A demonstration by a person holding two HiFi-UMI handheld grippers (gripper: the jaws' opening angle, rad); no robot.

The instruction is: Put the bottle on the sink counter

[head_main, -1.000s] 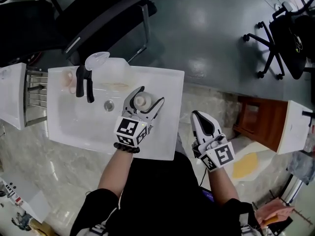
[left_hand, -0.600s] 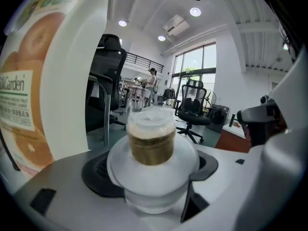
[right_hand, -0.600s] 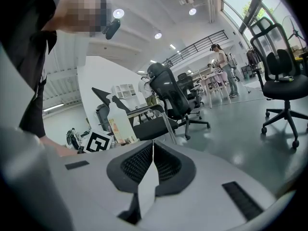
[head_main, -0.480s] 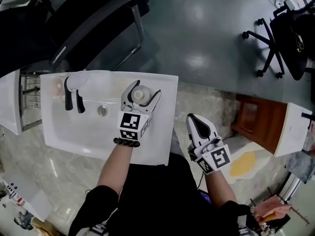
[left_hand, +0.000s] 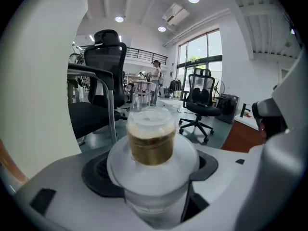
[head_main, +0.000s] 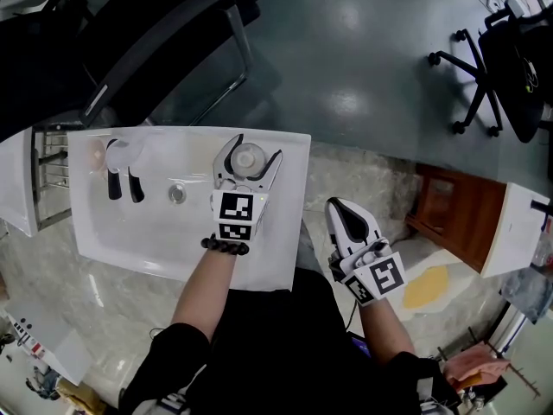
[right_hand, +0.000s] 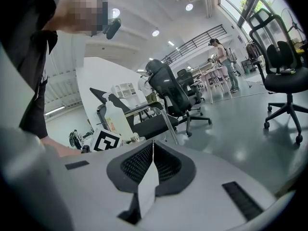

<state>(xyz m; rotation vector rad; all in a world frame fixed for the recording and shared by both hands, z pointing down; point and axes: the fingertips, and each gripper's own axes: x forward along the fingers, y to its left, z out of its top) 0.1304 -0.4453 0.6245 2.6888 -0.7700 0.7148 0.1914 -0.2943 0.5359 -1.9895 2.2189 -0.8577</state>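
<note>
A small clear bottle [head_main: 247,156] with a clear cap and a gold neck band [left_hand: 151,146] stands upright between the jaws of my left gripper [head_main: 247,151], which is shut on it. The bottle is over the back right part of the white sink [head_main: 285,232], near the rear rim. In the left gripper view the bottle fills the middle, pressed by both jaws. My right gripper [head_main: 347,218] is off the sink's right side, over the marble floor, shut with nothing in it; its jaws meet in the right gripper view [right_hand: 153,163].
A black faucet [head_main: 121,180] and a white pump bottle [head_main: 118,152] stand at the sink's back left, the drain [head_main: 177,194] in the basin. A black chair [head_main: 164,33] is behind the sink; an office chair [head_main: 492,67] and a wooden cabinet [head_main: 454,210] lie to the right.
My left gripper has carried the bottle from the basin's middle toward the sink's back right rim. The right gripper has barely moved.
</note>
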